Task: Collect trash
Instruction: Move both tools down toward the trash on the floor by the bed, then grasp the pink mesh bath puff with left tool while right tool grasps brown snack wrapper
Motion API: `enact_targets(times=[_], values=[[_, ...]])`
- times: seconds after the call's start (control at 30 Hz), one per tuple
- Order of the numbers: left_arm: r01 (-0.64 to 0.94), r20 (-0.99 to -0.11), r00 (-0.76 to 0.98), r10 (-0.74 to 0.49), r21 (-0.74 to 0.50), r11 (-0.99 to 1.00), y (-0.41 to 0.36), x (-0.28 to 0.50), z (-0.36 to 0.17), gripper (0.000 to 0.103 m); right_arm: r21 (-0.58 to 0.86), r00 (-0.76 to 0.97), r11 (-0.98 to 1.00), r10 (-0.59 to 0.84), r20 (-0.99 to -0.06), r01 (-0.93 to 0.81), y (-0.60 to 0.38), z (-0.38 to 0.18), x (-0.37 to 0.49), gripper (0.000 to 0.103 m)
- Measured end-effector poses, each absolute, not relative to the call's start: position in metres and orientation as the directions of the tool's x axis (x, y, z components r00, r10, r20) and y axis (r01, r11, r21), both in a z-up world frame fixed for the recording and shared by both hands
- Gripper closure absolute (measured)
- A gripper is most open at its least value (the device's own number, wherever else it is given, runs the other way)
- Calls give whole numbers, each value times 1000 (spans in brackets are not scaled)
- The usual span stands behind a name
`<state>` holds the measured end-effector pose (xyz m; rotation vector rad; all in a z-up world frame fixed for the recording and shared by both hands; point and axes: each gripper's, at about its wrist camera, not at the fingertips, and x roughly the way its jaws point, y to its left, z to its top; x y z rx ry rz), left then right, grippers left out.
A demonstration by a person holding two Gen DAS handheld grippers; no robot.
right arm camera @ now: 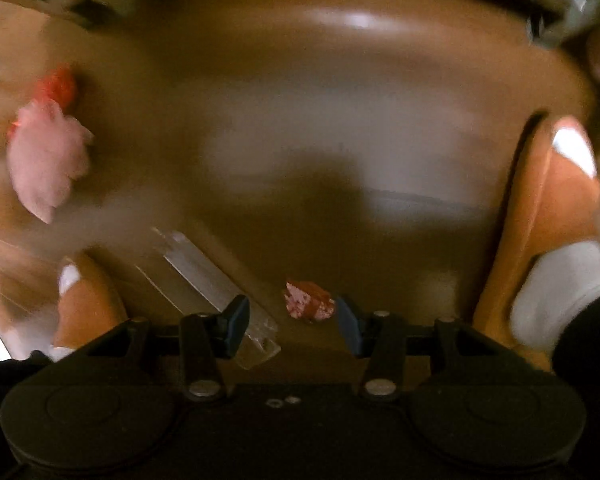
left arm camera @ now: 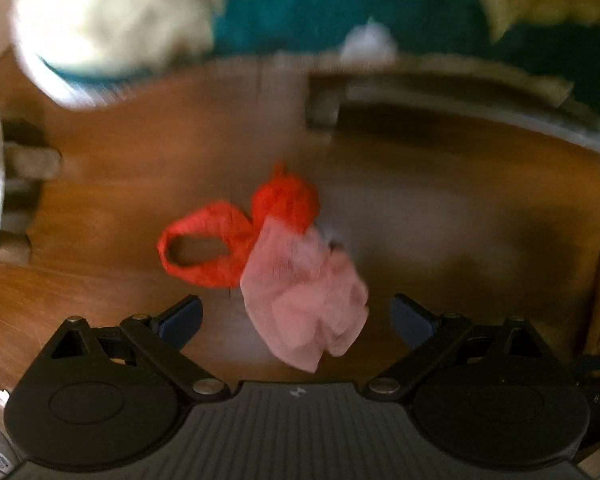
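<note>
A red plastic bag with a pale pink part lies on the brown wooden floor. My left gripper is open above it, the pink part lying between the fingers. The same bag shows at the left of the right wrist view. My right gripper is open over a small crumpled red-and-pink wrapper, which lies on the floor between the fingertips. A clear plastic piece lies under the left finger.
A teal and cream rug lies beyond the floor, with a small white scrap on it. Furniture legs stand at centre right. The person's orange slippers and white socks flank the right gripper.
</note>
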<state>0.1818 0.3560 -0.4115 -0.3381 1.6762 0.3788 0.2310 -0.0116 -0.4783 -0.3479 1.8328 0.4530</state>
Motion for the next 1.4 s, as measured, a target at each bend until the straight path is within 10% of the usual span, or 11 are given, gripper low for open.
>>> enact_targets(times=[0.7,1.07,1.4], values=[[-357,-939,-340,-55,75,931,340,170,-532,5,165,-559,950,-11,-829,-264,-26,-608,226,55],[-363,-942,-328,-76,51,930,337,177,-545,9,276,-471,708,-90,-878,-650,-1,-596,199,54],[-387,-935,-333,-121,19,922,335,175,-557,49,285,-421,616,-85,-903,-735,4,-604,176,57]])
